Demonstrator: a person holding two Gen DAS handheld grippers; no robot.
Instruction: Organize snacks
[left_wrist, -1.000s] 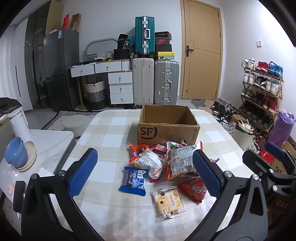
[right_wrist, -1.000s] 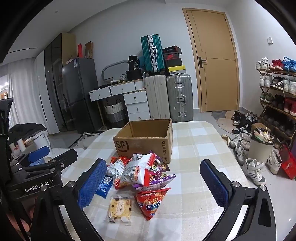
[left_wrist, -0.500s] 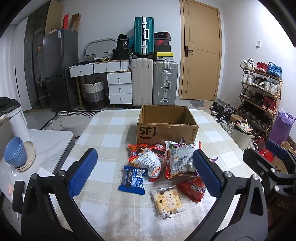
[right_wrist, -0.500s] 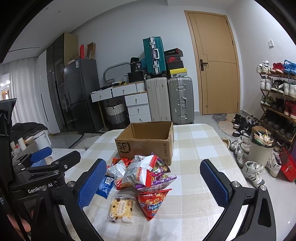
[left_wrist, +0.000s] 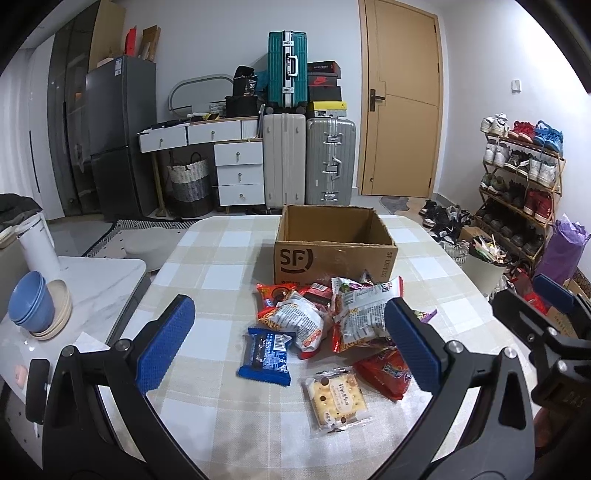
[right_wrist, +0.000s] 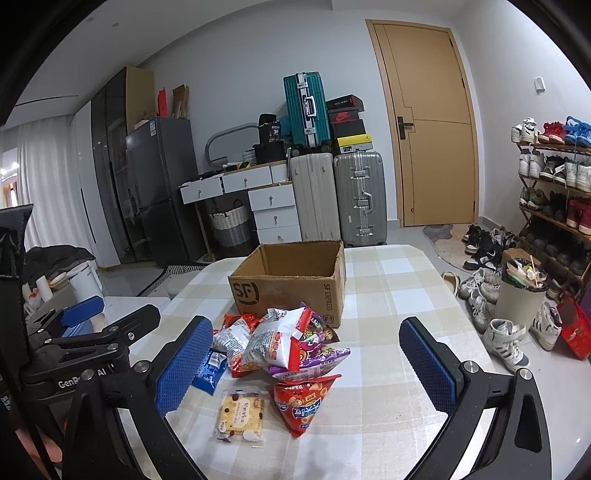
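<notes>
Snacks (left_wrist: 332, 328) unmoved, piled before open box (left_wrist: 334, 243).

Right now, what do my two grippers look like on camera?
Both match: the left gripper and right gripper have black angular frames with silver screws and blue textured pads. White lettering, partly hidden, marks the left one's side. No cables or sleeves visible.

An open cardboard box (left_wrist: 334, 247) printed "SF" stands upright toward the far side of the table, empty as far as visible. Just in front lies a heap of snack bags (left_wrist: 332, 317). Nearer, apart, lie flat a blue packet (left_wrist: 266, 355), a clear-wrapped cracker pack (left_wrist: 338, 398), and a red bag (right_wrist: 303, 402).
</notes>
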